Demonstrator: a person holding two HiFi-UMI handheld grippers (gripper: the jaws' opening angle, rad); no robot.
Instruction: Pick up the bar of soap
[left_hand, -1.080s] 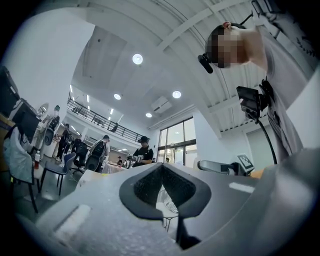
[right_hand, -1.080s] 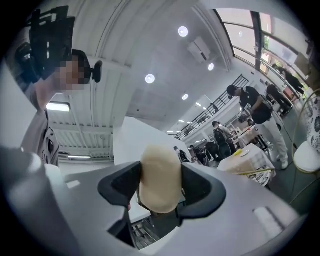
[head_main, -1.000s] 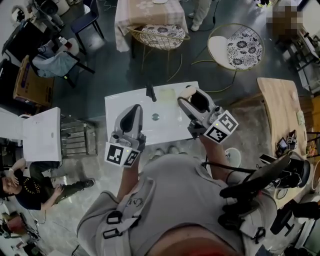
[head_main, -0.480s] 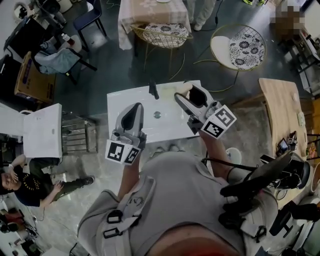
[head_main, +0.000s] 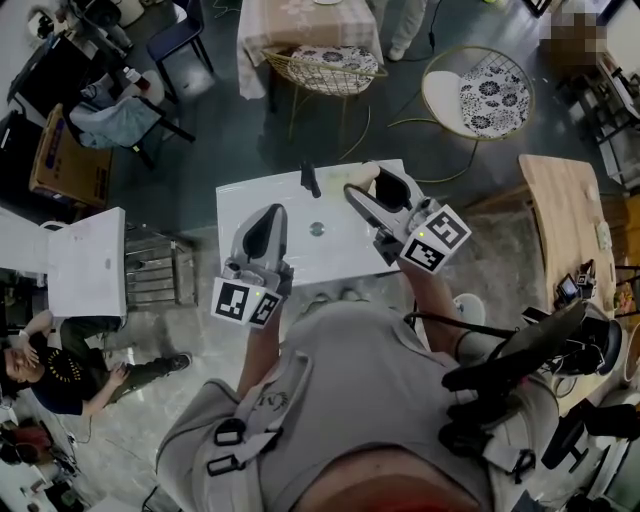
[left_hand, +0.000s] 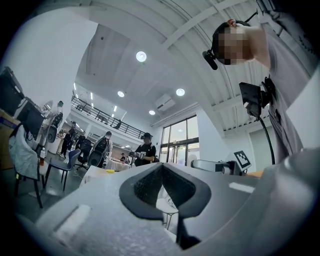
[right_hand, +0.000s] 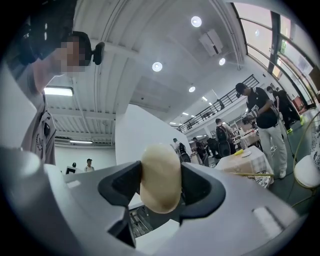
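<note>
A dark grey floor (head_main: 200, 190) spreads below me; a white table (head_main: 325, 258) stands just ahead and a pale wooden table (head_main: 565, 215) is at my right; beyond them are a gold wire chair with a patterned cushion (head_main: 490, 95) and a cloth-covered table (head_main: 300, 30); overhead, round ceiling lights (left_hand: 141, 56) glow in white; tall windows (left_hand: 181, 135) and a railed balcony (left_hand: 97, 114) line the far side.

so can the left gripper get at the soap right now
Probably not cleanly: the soap is clamped in the right gripper, whose jaws cover its sides, and the left gripper is shut.
</note>
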